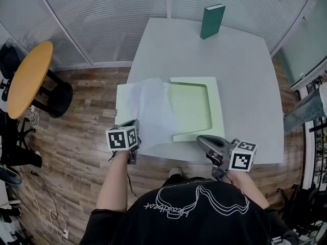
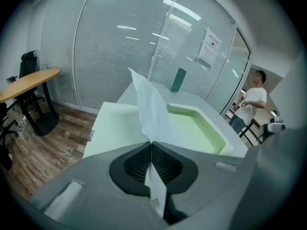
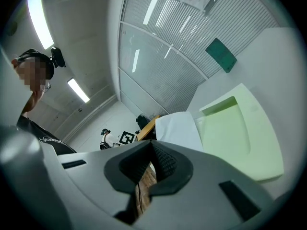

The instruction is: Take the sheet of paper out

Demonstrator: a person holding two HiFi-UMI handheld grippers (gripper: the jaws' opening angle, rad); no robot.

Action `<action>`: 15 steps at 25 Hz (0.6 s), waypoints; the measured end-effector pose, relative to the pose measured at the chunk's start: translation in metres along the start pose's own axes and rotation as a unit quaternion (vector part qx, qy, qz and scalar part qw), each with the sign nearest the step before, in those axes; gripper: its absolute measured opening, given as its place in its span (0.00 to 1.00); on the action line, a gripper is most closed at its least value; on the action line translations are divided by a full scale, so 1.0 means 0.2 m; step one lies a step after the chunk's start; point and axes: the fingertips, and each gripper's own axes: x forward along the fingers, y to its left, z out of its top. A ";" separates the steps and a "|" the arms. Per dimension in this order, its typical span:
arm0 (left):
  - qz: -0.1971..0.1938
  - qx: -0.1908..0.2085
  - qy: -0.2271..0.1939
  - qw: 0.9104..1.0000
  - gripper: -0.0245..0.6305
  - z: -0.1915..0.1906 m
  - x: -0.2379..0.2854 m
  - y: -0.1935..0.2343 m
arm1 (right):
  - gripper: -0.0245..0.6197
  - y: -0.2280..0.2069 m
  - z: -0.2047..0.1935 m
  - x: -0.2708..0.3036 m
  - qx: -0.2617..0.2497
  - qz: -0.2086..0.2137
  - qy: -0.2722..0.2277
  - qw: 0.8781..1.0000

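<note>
Ribbed glass partitions wall the room above a wood-plank floor. 1 round yellow table stands left of the white table. Strip lights glow overhead.

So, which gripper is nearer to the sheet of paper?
Left. The left gripper is shut on the sheet of paper; the right gripper hangs apart from it, empty.

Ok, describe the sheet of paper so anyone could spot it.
On the grey table, a pale green tray lies at the near edge. The sheet of paper is the thin white leaf over its left half, pinched in the left gripper.
</note>
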 end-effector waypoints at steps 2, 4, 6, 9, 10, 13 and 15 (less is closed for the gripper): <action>-0.009 -0.005 -0.024 1.000 0.06 0.01 -0.08 -0.04 | 0.05 0.02 0.00 -0.02 -0.010 0.003 0.000 1.000; -0.016 -0.012 -0.044 0.999 0.06 0.01 -0.17 -0.09 | 0.05 0.05 -0.01 -0.05 -0.013 0.006 -0.001 1.000; -0.019 -0.013 -0.066 0.998 0.06 0.02 -0.25 -0.14 | 0.05 0.07 -0.01 -0.08 -0.016 0.010 -0.003 1.000; -0.027 -0.014 -0.102 0.994 0.06 0.04 -0.40 -0.24 | 0.05 0.11 0.01 -0.14 -0.027 0.021 -0.008 0.999; -0.028 -0.015 -0.113 0.993 0.06 0.04 -0.45 -0.28 | 0.05 0.12 0.01 -0.16 -0.030 0.024 -0.011 0.999; -0.030 -0.014 -0.151 0.988 0.06 0.06 -0.62 -0.40 | 0.05 0.18 0.02 -0.25 -0.033 0.035 -0.024 0.999; -0.033 -0.015 -0.176 0.984 0.06 0.05 -0.73 -0.50 | 0.05 0.21 0.01 -0.32 -0.034 0.043 -0.029 0.998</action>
